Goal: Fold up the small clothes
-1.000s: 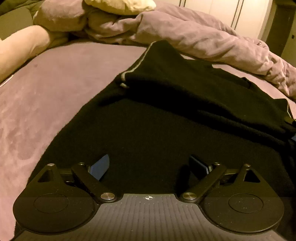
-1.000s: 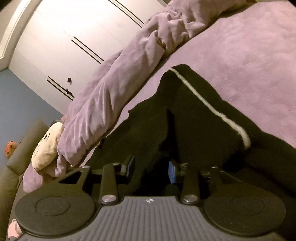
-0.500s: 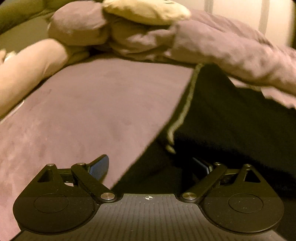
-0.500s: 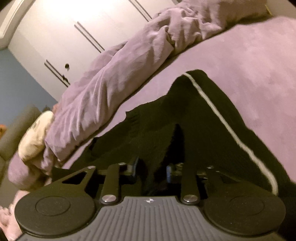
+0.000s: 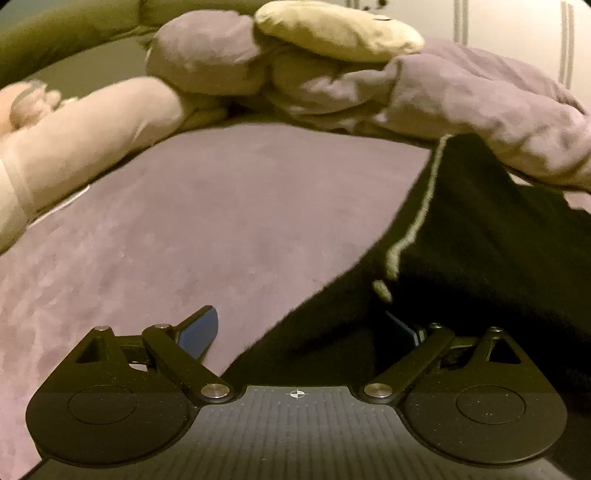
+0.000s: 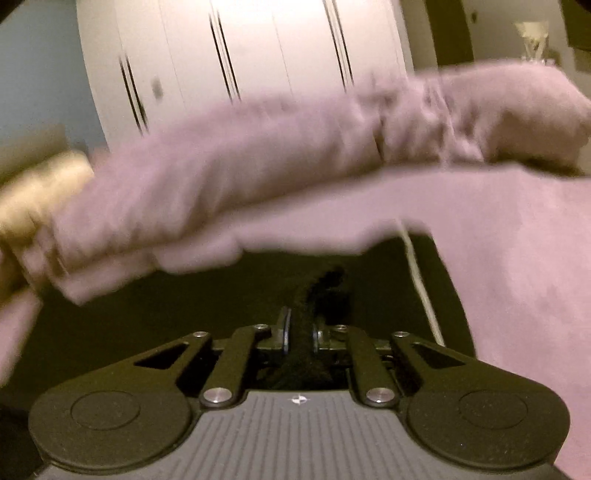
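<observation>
A black garment (image 5: 480, 240) with a pale stripe (image 5: 421, 206) along one edge lies on the purple bed sheet (image 5: 184, 221). My left gripper (image 5: 301, 328) is open wide at the garment's near left corner. Its left pad (image 5: 199, 332) is over bare sheet and its right pad (image 5: 402, 328) is over black cloth. In the blurred right wrist view, my right gripper (image 6: 300, 334) is closing its jaws, and the pads pinch a raised ridge of the black garment (image 6: 221, 295). The stripe (image 6: 417, 273) runs just to the right of it.
A bunched purple duvet (image 5: 461, 99) lies along the far side of the bed, with a cream cushion (image 5: 332, 29) on top. A pink bolster (image 5: 92, 122) lies at the left. White wardrobe doors (image 6: 258, 55) stand behind the bed.
My left gripper has swung left, so the garment now fills only the right of its view. My right gripper has rolled level and closed on a ridge of black cloth.
</observation>
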Available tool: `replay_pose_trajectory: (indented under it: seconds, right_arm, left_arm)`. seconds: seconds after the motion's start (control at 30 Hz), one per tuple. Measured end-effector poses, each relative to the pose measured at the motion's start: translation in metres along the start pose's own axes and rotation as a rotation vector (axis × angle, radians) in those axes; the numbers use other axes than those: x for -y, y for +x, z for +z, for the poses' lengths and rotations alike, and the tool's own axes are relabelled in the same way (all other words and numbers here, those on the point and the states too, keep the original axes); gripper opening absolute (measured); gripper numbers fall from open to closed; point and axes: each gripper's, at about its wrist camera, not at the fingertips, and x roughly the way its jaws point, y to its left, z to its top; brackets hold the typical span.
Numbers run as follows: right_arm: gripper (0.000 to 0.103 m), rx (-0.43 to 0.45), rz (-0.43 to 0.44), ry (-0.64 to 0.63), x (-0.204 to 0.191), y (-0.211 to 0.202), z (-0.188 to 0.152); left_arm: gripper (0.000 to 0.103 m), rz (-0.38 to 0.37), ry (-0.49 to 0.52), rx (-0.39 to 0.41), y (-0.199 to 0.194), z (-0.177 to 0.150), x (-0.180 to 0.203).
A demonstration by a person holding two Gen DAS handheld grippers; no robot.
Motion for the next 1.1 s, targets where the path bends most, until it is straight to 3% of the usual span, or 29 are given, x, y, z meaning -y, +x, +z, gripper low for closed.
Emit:
replay_pose_trajectory:
  seconds: [0.2, 0.37, 0.5, 0.57, 0.67, 0.87, 1.1]
  right_arm:
    - [0.02, 0.026, 0.075, 0.213, 0.031, -0.042, -0.012]
    - [0.021, 0.015, 0.172, 0.376, 0.04, -0.095, -0.056]
    - [0.021, 0.002, 0.146, 0.429, 0.047, -0.138, -0.092]
    - [0.022, -0.026, 0.128, 0.46, 0.055, -0.15, -0.106]
    - [0.021, -0.088, 0.067, 0.442, 0.062, -0.163, -0.124]
    - [0.024, -0.084, 0.048, 0.403, 0.062, -0.203, -0.131]
    - [0.027, -0.153, 0.023, 0.319, 0.054, -0.216, -0.147]
  left_arm:
    - [0.097, -0.056, -0.022, -0.058, -0.026, -0.009, -0.021]
    - [0.098, -0.116, 0.0, -0.077, -0.063, -0.036, -0.027]
    - [0.101, -0.151, 0.087, -0.055, -0.095, -0.057, -0.025]
    - [0.101, -0.21, 0.076, -0.108, -0.103, -0.067, -0.029]
    - [0.101, -0.236, 0.045, -0.141, -0.113, -0.075, -0.036]
    - [0.101, -0.279, 0.012, -0.181, -0.126, -0.082, -0.048]
    - [0.101, -0.296, 0.082, -0.192, -0.141, -0.098, -0.046]
